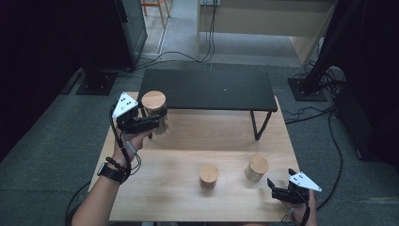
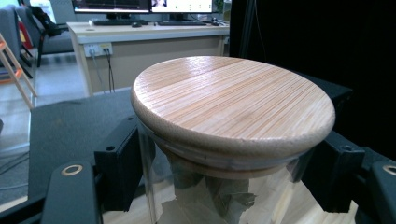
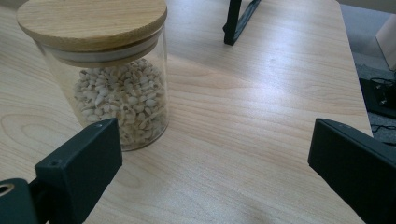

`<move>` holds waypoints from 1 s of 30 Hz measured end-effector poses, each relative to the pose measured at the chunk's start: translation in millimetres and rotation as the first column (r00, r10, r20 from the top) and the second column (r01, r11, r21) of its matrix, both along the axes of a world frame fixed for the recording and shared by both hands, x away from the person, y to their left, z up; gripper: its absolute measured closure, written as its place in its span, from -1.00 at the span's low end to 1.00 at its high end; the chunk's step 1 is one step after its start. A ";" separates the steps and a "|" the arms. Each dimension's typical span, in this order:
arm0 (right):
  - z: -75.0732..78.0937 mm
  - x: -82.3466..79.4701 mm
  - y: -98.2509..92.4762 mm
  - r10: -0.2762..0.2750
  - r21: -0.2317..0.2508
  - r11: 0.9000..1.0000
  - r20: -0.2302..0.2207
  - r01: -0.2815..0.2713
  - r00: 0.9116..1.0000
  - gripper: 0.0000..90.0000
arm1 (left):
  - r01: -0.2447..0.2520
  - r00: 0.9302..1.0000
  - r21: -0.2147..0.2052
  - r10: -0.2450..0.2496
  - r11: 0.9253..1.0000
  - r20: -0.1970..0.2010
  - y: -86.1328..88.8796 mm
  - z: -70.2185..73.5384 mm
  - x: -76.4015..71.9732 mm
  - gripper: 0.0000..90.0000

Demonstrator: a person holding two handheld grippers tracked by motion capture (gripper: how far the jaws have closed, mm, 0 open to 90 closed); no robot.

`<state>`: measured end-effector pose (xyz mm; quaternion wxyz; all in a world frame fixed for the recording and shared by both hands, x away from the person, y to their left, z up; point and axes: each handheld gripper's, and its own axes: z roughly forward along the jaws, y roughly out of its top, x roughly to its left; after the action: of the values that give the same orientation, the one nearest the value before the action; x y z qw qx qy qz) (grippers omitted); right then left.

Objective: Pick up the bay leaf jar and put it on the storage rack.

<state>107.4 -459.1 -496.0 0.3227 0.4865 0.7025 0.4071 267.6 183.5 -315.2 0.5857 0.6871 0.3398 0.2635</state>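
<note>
the left gripper pinches a glass jar with a wooden lid; its jaws press on the glass just under the lid's rim. taking the black shelf as the landmark, this jar hangs at the shelf's front left corner, the lid close to that edge and the jar clear of the wooden table below. bare wood lies in front of the shelf.

well in front of the shelf stand two more lidded jars: one near the middle of the table, and one holding pale beans to its right, roughly in line with the shelf's right leg. there is a gap between the two.

the right gripper rests at the table's front right corner, far from the shelf, its jaws spread wide with nothing between them. the bean jar is just beside its left jaw, apart from it, and open tabletop runs from there back to the shelf leg and the table's right edge.
</note>
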 end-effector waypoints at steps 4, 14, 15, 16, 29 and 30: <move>0.1 0.4 -0.4 0.003 0.000 1.000 -0.001 -0.003 1.000 -0.94 | 0.002 1.000 -0.007 -0.002 1.000 0.006 -0.9 5.5 2.4 -0.45; 0.3 0.7 -0.3 0.007 -0.003 1.000 -0.002 -0.007 1.000 -0.94 | -0.002 1.000 -0.033 0.001 0.999 -0.002 -4.0 22.7 18.9 -0.45; 0.3 0.6 -0.4 0.008 -0.002 1.000 -0.002 -0.008 1.000 -0.94 | -0.002 1.000 -0.033 0.001 0.999 -0.002 -4.0 22.7 18.9 -0.45; 0.3 0.6 -0.4 0.008 -0.003 1.000 -0.002 -0.008 1.000 -0.94 | -0.005 1.000 -0.032 0.005 0.999 -0.001 -4.8 24.6 22.1 -0.45; -0.1 0.8 -0.9 0.012 -0.004 1.000 0.000 -0.012 1.000 -0.94 | -0.017 1.000 -0.046 0.017 0.999 -0.003 -4.5 43.6 43.4 -0.45; 0.0 0.9 -1.0 0.014 -0.005 1.000 0.000 -0.014 1.000 -0.94 | -0.019 1.000 -0.043 0.019 0.999 -0.003 -5.3 44.7 44.3 -0.45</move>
<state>108.3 -460.0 -496.1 0.3213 0.4808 0.7068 0.4075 312.0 178.2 -270.5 0.5975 0.6713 0.3526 0.2608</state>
